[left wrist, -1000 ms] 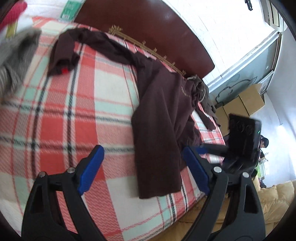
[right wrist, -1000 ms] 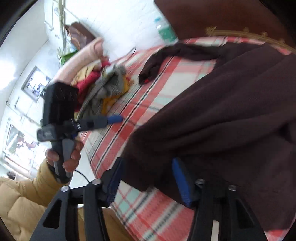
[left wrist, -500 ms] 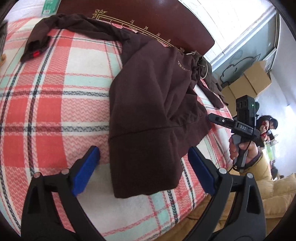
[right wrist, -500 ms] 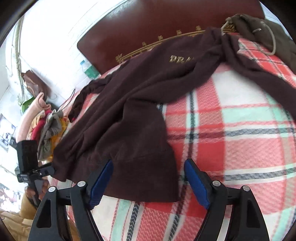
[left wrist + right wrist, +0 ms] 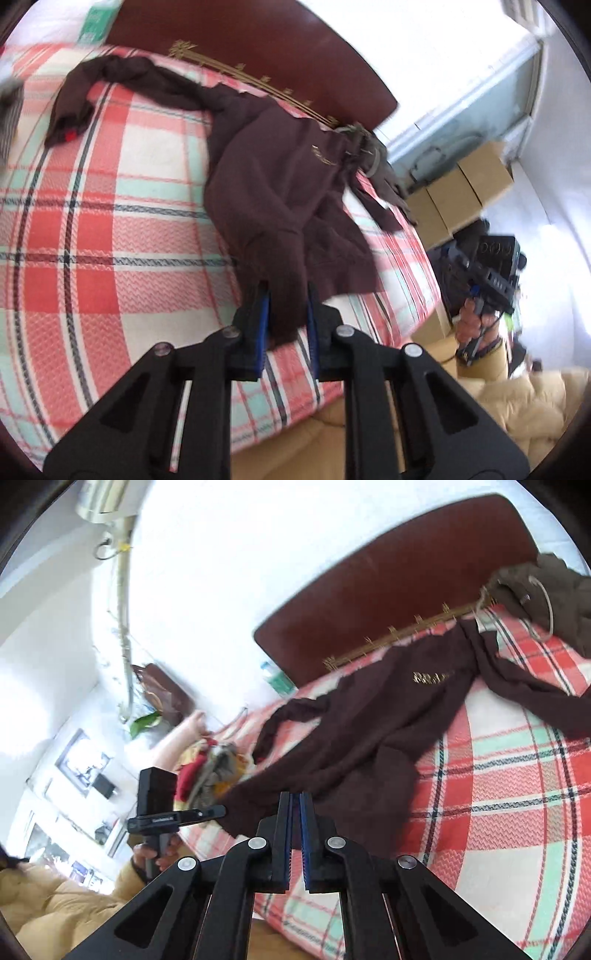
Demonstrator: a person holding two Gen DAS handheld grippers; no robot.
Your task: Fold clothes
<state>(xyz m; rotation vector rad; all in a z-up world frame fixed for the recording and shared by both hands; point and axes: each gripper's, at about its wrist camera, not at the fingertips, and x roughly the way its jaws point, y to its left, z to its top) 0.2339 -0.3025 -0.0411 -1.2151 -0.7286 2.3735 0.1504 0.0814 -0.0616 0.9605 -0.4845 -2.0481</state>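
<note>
Broadly, a red, mint and cream plaid bedspread (image 5: 110, 229) carries a dark maroon sweatshirt (image 5: 273, 192), rumpled, one sleeve stretched toward the headboard (image 5: 258, 40), gold lettering (image 5: 432, 676) on its chest. Its hem is bunched and clamped between the left gripper (image 5: 286, 314) pads. Meanwhile the right gripper (image 5: 295, 812), jaws nearly together, pinches the hem's near edge.

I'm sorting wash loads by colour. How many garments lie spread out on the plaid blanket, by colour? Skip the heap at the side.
Dark brown: 1, the sweatshirt
Olive: 1, the drawstring garment by the headboard
Total: 2
</note>
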